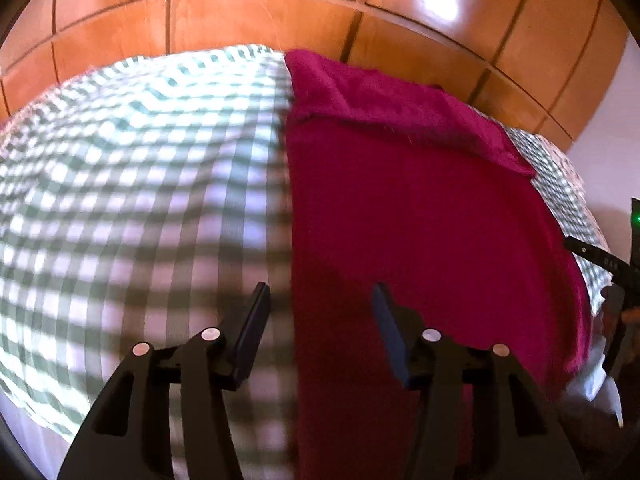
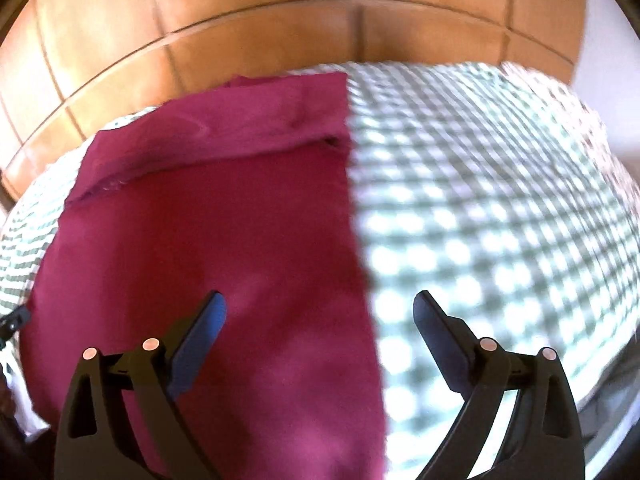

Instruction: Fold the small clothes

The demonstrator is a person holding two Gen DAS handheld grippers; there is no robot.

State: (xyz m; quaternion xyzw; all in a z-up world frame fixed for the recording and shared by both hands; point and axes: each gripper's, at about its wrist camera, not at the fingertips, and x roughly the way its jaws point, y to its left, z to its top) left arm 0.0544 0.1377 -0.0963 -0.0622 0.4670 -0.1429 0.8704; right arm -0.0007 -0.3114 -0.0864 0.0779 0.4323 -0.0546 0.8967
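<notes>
Checked bedding in green and white [image 1: 132, 184] covers the whole work surface, a soft, slightly rumpled spread that looks like a bed. Behind it rises a glossy wooden panel wall [image 1: 280, 12] divided into rectangles by dark grooves, with window light glaring off it; a strip of pale wall shows at the far right of the left wrist view. No containers appear in either view.

On the spread lies a magenta cloth [image 1: 420, 232], flat and rectangular, its far end turned back over itself in a band with a visible raw edge. In the left wrist view its long straight edge runs away from the camera, almost down the middle of the frame. The left gripper [image 1: 320, 292] hangs above that edge with its jaws spread apart and nothing between them: one finger over the checks, the other over the cloth. Whether the fingertips touch the fabric cannot be told.

The right gripper [image 2: 320, 300] is likewise spread wide and empty, straddling the cloth's opposite long edge, its left finger above the magenta and its right above the checked bedding. Both views are blurred.
</notes>
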